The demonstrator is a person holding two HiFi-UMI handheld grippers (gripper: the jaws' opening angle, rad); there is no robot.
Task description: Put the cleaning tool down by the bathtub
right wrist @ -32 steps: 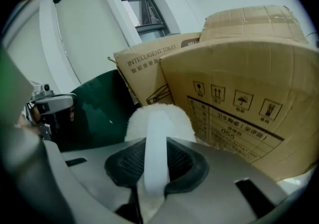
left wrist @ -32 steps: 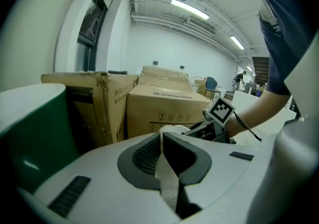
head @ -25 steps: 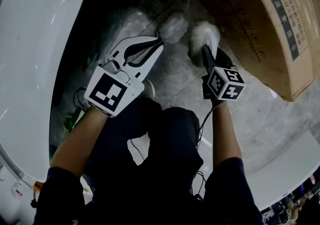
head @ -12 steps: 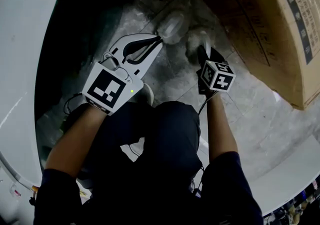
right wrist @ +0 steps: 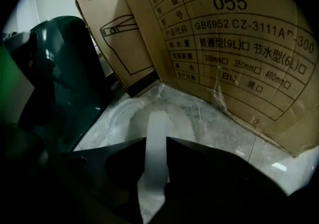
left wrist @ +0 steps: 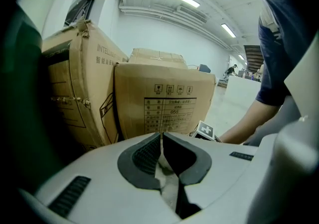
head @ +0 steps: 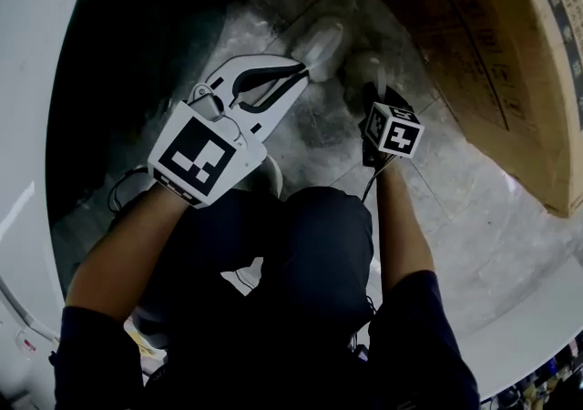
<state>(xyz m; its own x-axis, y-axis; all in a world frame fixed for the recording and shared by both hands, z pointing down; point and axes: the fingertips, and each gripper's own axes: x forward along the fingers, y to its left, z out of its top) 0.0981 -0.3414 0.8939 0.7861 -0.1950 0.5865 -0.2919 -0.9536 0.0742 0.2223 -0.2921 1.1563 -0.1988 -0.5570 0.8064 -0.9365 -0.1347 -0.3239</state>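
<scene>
Over the last second the right tongs have sunk toward the floor — and the cleaning tool with them. Its pale head is now low in the gap between the bathtub and the cardboard box. The right tongs stay clamped on its translucent handle. The left tongs are closed on nothing, hovering just beside. Whether the head already touches the stone I cannot tell — if it does, only the release looks left.
</scene>
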